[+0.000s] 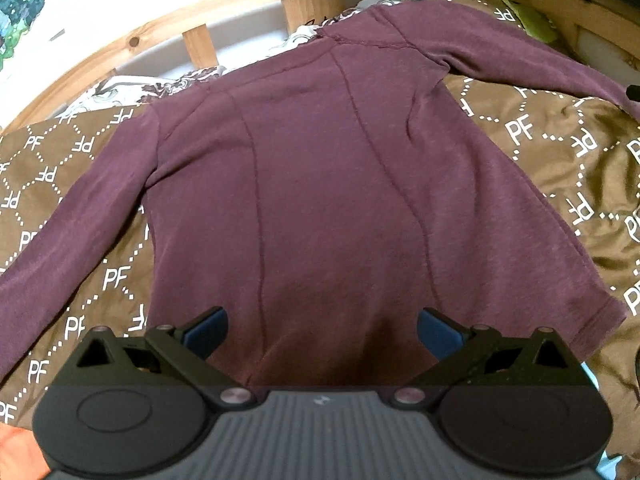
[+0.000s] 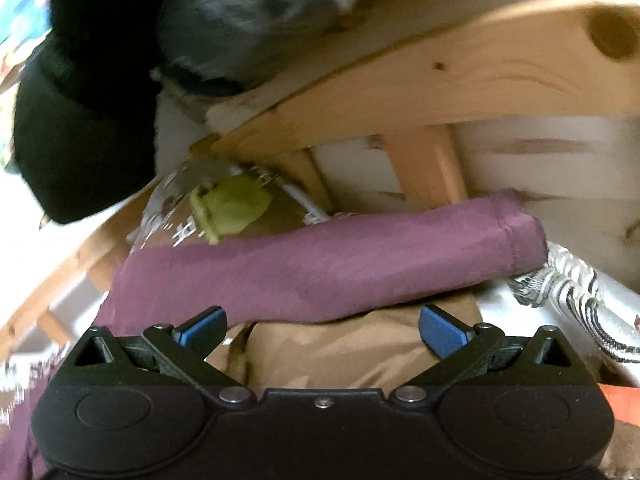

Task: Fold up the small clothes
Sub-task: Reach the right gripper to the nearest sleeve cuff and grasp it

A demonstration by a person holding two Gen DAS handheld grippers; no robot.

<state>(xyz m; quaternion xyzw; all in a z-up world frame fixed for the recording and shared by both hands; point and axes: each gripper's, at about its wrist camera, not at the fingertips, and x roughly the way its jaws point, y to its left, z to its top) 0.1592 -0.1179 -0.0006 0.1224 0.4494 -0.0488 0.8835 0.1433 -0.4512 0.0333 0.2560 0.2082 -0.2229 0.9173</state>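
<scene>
Left wrist view: brown blanket (image 1: 560,152), maroon shirt (image 1: 320,184) spread flat across it, hem at 6 o'clock under left gripper (image 1: 322,332), jaws released. Right gripper (image 2: 322,330) likewise released, sleeve (image 2: 320,264) at 12 o'clock.

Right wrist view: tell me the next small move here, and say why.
Probably lower the right claw onto the sleeve and close on it. The purple shirt lies flat on the brown bedspread with both sleeves spread out. Both claws are open and hold nothing, and the sleeve runs just ahead of the right claw's fingers, so folding it inward looks like the natural first fold.
</scene>
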